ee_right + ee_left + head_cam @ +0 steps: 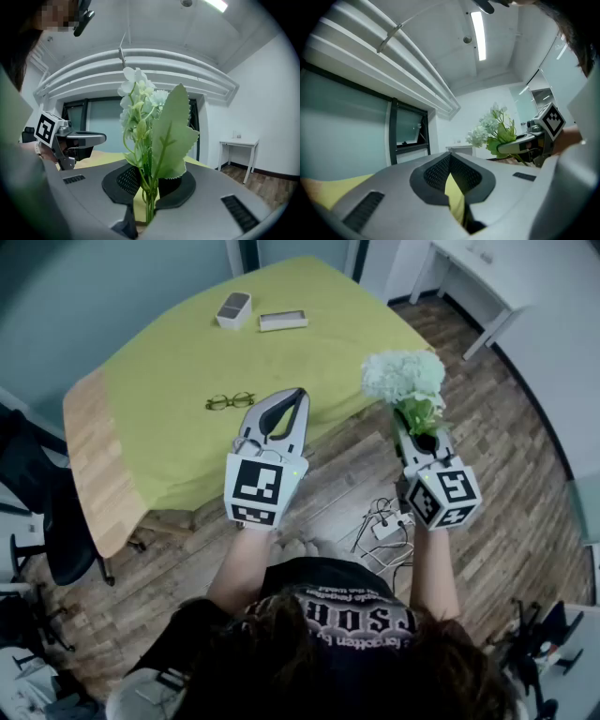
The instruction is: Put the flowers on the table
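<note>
A bunch of white flowers (405,376) with green leaves stands upright in my right gripper (415,426), which is shut on the stems. In the right gripper view the stems (149,197) run down between the dark pads, with the blooms (137,101) above. This gripper is off the near right corner of the table with the yellow-green cloth (178,352), over the wooden floor. My left gripper (298,397) hovers over the table's near edge, shut with nothing in it. The left gripper view shows its pads (436,174) meeting and the flowers (490,129) off to the right.
On the cloth lie a pair of glasses (230,401), a small grey-topped box (233,308) and a flat white box (283,321). A dark chair (42,521) stands at the left, a white desk (478,273) at the upper right, and cables (384,521) on the floor.
</note>
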Motion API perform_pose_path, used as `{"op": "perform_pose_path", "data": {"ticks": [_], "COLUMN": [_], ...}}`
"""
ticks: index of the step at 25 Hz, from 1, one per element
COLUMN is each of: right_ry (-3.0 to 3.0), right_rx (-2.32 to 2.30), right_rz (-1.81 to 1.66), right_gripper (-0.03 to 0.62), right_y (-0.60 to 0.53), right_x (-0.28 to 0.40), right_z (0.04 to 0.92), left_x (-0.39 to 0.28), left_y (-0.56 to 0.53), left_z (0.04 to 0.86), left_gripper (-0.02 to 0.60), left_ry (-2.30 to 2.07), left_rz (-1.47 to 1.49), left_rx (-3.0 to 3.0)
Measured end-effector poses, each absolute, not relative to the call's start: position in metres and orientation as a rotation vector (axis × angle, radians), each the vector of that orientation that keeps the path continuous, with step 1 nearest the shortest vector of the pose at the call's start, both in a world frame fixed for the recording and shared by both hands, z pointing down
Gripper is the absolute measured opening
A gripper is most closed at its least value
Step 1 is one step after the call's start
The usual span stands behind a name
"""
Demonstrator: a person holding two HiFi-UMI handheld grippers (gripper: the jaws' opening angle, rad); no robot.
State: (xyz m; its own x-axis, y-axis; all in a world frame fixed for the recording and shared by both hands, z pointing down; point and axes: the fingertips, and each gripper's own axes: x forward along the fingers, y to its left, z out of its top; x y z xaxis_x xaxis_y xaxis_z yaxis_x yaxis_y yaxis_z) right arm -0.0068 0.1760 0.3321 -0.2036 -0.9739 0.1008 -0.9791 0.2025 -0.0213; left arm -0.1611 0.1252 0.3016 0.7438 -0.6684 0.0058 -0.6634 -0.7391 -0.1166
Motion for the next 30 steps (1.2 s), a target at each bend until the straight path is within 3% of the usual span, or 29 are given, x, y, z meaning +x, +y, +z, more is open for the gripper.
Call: {"op": "perform_pose_path", "data": {"ticks": [12,30], "right_ry": [-2.393,-2.422], "right_rx": [1.93,1.915], "right_rz": [0.106,0.137], "right_gripper": [0.069,0.07], "right_y": [0.171,0.121], "right_x": [-0.019,0.016], "right_z": [0.331,0.337], "left_x": [-0.168,-0.15], "left_y": [0.117,0.077], "left_z": [0.304,0.309], "left_gripper": [0.003,0.003], "left_ry": [1.061,1.117], "left_rz": [-0.061,-0.124], "left_rx": [-2.857,-2.823]}}
